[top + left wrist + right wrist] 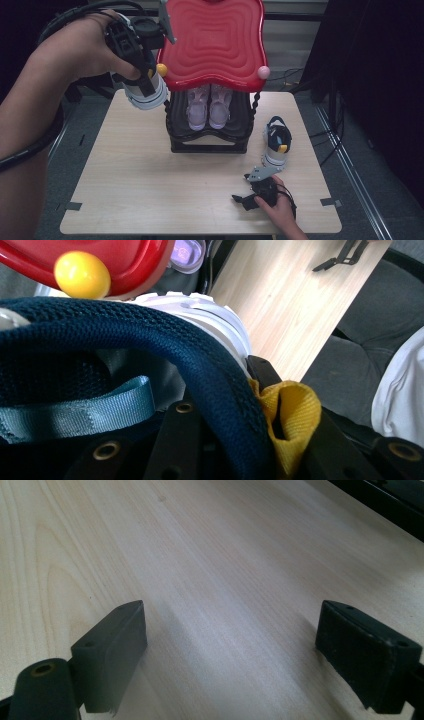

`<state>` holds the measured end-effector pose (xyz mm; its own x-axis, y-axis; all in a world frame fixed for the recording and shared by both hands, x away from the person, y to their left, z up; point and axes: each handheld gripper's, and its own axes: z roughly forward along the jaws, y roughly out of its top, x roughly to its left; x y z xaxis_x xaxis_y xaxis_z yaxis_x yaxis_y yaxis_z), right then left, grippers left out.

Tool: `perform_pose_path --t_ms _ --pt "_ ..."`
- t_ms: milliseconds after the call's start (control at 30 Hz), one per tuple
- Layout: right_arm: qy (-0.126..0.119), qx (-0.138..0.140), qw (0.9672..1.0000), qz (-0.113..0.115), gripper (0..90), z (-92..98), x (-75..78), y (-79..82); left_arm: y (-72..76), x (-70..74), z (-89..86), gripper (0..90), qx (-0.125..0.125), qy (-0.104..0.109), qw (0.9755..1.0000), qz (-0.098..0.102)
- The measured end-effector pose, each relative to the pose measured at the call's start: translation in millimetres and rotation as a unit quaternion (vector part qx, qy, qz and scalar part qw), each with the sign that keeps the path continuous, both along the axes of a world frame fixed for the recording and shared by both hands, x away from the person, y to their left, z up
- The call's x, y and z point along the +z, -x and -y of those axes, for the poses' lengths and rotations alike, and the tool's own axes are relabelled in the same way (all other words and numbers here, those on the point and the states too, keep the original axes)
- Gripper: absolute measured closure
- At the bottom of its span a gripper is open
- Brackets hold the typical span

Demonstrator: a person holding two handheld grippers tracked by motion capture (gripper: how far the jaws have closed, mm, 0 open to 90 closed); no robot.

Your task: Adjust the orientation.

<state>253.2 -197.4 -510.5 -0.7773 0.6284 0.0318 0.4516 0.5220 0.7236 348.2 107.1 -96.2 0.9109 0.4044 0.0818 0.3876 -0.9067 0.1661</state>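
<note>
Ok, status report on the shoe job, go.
Left gripper shut on navy shoe, raised beside red rack top. Right gripper open over table. Second shoe waiting.

Looks like a lab or test room: bare wooden table (150,185) with tape marks at its near corners, grey carpet floor, loose cables (295,75) at the far right, dark screens around.

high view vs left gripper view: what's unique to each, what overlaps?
High view alone: the pink shoes on the lower black shelf, the second sneaker standing on the table, and the right gripper with its jaws apart.

Left gripper view alone: the jaws clamped on the sneaker's navy collar, its yellow heel tab and blue strap.

Shared: the held sneaker, red top shelf, yellow knob, wooden table.
</note>
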Motion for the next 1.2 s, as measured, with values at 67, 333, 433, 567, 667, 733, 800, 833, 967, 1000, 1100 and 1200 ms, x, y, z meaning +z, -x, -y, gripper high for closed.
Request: perform_pose_path --t_ms 67,333,433,567,667,733,800,833,967,1000,1100,1200 --pt "0.0 0.0 1.0 0.0 12.4 0.0 0.0 0.0 -0.3 2.7 2.9 76.6 -0.003 -0.004 1.0 0.004" --pt "0.0 -0.001 1.0 -0.001 12.4 0.0 0.0 0.1 0.7 12.5 16.7 76.6 -0.022 -0.001 0.9992 0.033" --pt "0.0 0.0 1.0 0.0 12.4 0.0 0.0 0.0 -0.1 15.1 22.5 76.6 -0.034 -0.002 0.9984 0.046" --pt "0.0 0.0 1.0 0.0 12.4 0.0 0.0 0.0 -2.2 15.2 29.3 76.6 -0.049 -0.002 0.9968 0.064" --pt "0.0 0.0 1.0 0.0 12.4 0.0 0.0 0.0 -4.1 14.2 34.7 76.5 -0.06 -0.004 0.995 0.08" --pt "0.0 0.0 1.0 -0.001 12.4 0.0 0.1 0.0 -5.4 14.1 38.0 76.6 -0.069 -0.002 0.9936 0.09" --pt "0.0 0.0 1.0 0.0 12.4 0.0 0.0 0.0 -7.1 14.7 41.6 76.6 -0.081 -0.006 0.9922 0.094" --pt "-0.001 -0.001 1.0 -0.002 12.4 -0.1 0.1 0.3 -7.9 14.6 43.6 76.6 -0.086 -0.008 0.9915 0.097" --pt "-0.001 -0.001 1.0 -0.001 12.5 0.0 0.0 0.2 -13.2 13.6 50.3 76.5 -0.106 -0.013 0.9885 0.107" --pt "-0.001 -0.001 1.0 -0.002 12.4 0.0 0.1 0.2 -14.7 13.0 51.8 76.5 -0.11 -0.013 0.9878 0.109" --pt "-0.001 -0.001 1.0 -0.002 12.4 0.0 0.1 0.2 -17.6 9.4 57.1 76.2 -0.115 -0.013 0.9865 0.116" --pt "-0.001 -0.001 1.0 -0.002 12.4 0.0 0.0 0.2 -23.6 7.0 62.9 76.2 -0.137 -0.023 0.9829 0.121"
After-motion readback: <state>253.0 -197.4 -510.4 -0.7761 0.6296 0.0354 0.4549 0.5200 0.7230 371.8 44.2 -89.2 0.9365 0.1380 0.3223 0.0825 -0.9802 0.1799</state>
